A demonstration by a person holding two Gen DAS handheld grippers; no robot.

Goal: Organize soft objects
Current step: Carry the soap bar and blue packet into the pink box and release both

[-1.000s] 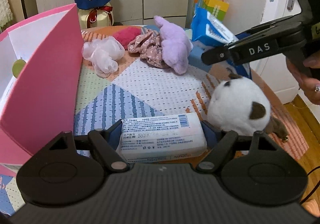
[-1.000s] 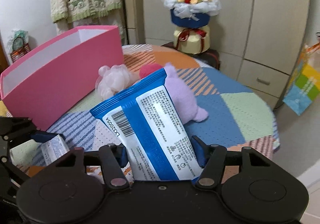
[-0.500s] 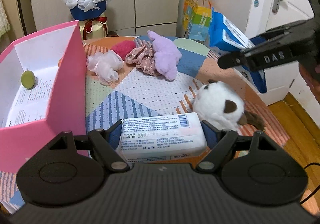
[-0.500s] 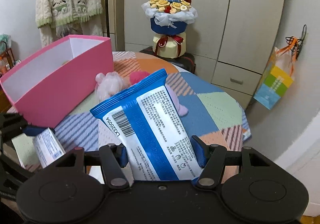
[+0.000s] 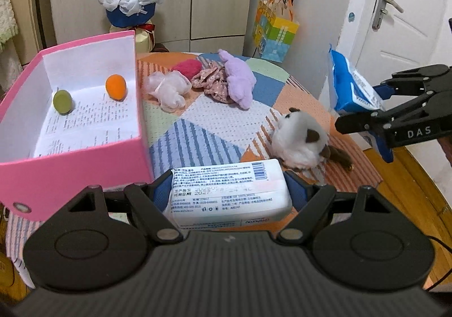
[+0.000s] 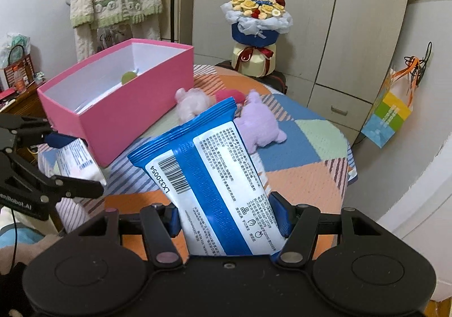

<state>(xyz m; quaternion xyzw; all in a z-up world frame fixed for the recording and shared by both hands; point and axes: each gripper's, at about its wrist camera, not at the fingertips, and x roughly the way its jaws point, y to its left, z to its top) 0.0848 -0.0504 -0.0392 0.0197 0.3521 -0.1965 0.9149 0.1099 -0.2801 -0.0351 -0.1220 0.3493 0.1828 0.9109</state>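
Gripper (image 5: 230,192) around white pack (image 5: 228,194)

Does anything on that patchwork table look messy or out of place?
Mildly: the white-and-brown plush toy lies tipped on its side near the table's edge, and the purple plush sprawls over a crumpled floral cloth. Nothing looks spilled or damaged.

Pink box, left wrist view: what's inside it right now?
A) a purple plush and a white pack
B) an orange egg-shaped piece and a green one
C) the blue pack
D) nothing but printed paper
B: inside the pink box, an orange egg-shaped piece and a green one lie on the printed paper lining; the purple plush lies outside on the tablecloth.
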